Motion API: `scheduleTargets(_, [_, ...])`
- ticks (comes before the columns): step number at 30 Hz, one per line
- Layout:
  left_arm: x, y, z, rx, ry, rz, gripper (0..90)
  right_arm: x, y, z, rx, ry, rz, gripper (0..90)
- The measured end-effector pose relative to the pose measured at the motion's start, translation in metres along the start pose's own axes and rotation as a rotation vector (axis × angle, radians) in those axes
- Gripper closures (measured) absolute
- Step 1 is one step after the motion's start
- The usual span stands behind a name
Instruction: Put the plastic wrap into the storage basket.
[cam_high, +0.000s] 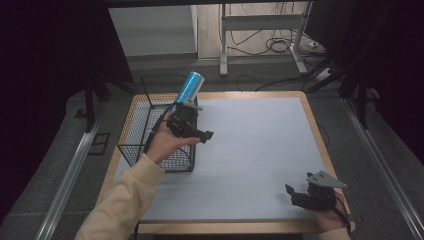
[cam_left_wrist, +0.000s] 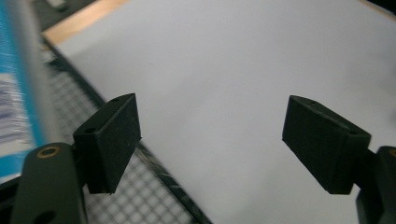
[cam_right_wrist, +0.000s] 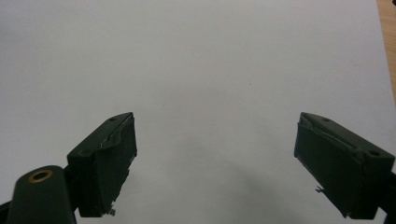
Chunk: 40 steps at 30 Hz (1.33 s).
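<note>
- Tabletop (cam_high: 310, 117): wood edge, covered w/ a pale grey mat (cam_high: 250, 150) over most of it.
- Black wire basket (cam_high: 131, 135) sits at the left side of the tabletop, toward the far end; its right wall runs along the mat's left edge.
- Left gripper (cam_high: 202, 135) held up in the person's left hand (cam_high: 162, 142) over the basket's right part, near the far-left corner of the mat. Cream sleeve (cam_high: 122, 200) comes in from the near-left.
- Left fingers (cam_left_wrist: 112, 140): spread wide, nothing between them. In the left gripper view they look down on bare mat, w/ the basket's mesh and rim crossing under the left-hand finger.
- Blue cylinder w/ silver end, can or tube (cam_high: 189, 87): tilted, sticks up and away to the far side just beyond the left gripper body, above the basket's far-right corner. Seems fixed to or touching the gripper top; can't tell which. Not between the fingers. In the left gripper view it shows as a blurred blue/white strip at the left edge.
- Right gripper (cam_high: 292, 195) in the right hand (cam_high: 330, 217), low at the near-right corner of the tabletop, pointing left; grey three-cornered plate (cam_high: 325, 179) on top.
- Right fingers (cam_right_wrist: 105, 163): also wide apart, holding nothing; bare mat under and ahead of them, wood edge just visible at the upper right of the right gripper view.
- The two grippers are well apart, left one far-left, right one near-right.
- Beyond the tabletop: grey floor, white frame legs (cam_high: 223, 45) and loose cables (cam_high: 280, 45).
</note>
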<state>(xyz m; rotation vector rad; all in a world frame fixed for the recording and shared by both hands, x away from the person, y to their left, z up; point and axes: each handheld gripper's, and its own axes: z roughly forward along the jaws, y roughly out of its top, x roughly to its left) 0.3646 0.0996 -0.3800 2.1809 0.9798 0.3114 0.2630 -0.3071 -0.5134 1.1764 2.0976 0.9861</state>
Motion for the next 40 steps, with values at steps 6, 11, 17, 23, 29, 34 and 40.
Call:
scheduleTargets(6, [-0.023, -0.03, -0.001, -0.038, -0.062, 0.023, 19.6, -0.001, 0.0, -0.001, -0.012, 0.002, -0.002, 13.5])
scheduleTargets(11, [-0.038, -0.056, -0.001, -0.043, -0.108, 0.045, 19.8, -0.001, 0.001, -0.001, -0.012, 0.001, 0.0, 13.6])
scheduleTargets(17, [-0.05, -0.089, 0.004, -0.041, -0.086, 0.053, 20.0, 0.0, 0.0, 0.0, -0.011, 0.002, 0.003, 13.5])
scheduleTargets(23, [-0.055, -0.122, 0.015, -0.026, -0.084, 0.021, 19.3, 0.003, 0.001, 0.001, -0.019, 0.01, -0.011, 13.6])
scheduleTargets(29, [-0.055, -0.128, 0.02, -0.013, -0.085, 0.011, 18.8, 0.002, 0.002, 0.002, -0.029, 0.01, -0.02, 13.6])
scheduleTargets(34, [-0.054, -0.128, 0.02, -0.009, -0.091, 0.011, 18.8, 0.002, 0.002, 0.001, -0.042, 0.015, -0.026, 13.5])
scheduleTargets(40, [-0.05, -0.131, 0.022, -0.007, -0.09, -0.005, 18.8, 0.003, 0.003, 0.002, -0.047, 0.022, -0.032, 13.5])
